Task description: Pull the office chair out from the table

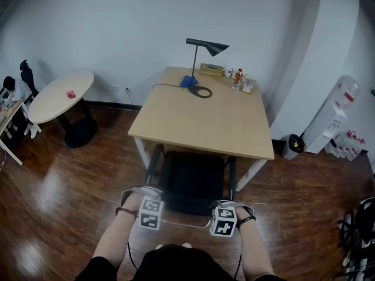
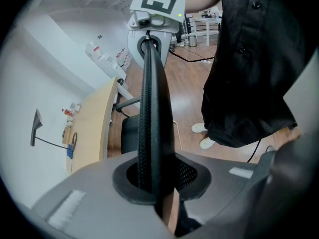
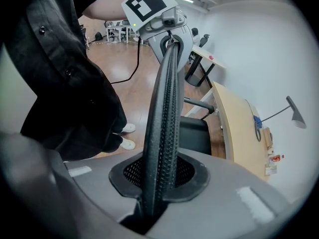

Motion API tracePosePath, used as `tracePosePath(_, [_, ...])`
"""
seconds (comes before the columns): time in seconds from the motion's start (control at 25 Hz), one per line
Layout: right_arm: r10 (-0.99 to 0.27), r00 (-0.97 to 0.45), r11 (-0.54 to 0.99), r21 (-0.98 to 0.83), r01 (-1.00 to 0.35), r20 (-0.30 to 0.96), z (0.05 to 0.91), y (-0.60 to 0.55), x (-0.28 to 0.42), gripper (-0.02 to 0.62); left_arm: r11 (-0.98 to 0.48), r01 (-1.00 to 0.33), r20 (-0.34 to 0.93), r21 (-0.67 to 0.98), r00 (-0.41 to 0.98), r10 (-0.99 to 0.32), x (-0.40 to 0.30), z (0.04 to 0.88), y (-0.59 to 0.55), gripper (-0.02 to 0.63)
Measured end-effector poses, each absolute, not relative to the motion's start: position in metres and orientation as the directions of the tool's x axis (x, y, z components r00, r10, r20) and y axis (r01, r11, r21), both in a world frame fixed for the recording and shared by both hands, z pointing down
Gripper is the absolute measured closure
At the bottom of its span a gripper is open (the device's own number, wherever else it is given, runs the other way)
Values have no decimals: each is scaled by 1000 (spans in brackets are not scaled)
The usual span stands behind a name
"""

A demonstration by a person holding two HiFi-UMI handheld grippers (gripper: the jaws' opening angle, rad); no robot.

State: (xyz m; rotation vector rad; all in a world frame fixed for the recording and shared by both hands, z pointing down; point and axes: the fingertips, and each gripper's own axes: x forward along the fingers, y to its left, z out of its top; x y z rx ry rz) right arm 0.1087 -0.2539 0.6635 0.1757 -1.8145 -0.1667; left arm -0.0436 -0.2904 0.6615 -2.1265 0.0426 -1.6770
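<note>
1. Clamps the top rim of the mesh backrest (image 2: 152,98) of the office chair (image 1: 193,183) in the left gripper (image 2: 158,182), jaws narrowed tight onto the rim.
2. Pinches the same rim further right with the right gripper (image 3: 159,176), jaws likewise close-set and pressing on it.
3. Has the chair's seat partly tucked under the near edge of the wooden desk (image 1: 205,122), backrest on the person's side.
4. Carries a black desk lamp (image 1: 206,47), a mug (image 1: 227,71) and a small bottle (image 1: 238,78) along the desk's far edge.
</note>
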Motion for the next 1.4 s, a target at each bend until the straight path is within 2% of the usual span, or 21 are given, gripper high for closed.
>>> tracePosePath(0.6, [-184, -246, 983, 172, -70, 952, 664, -195, 99, 506, -928, 244, 941, -281, 262, -215, -54, 661, -231, 546])
tracePosePath(0.84, [-205, -233, 978, 192, -80, 950, 665, -187, 98, 505, -926, 246, 938, -287, 270, -219, -58, 659, -218, 545])
tracePosePath(1.4, [-171, -234, 984, 154, -88, 957, 663, -136, 93, 499, -929, 244, 937, -277, 283, -205, -62, 656, -170, 541])
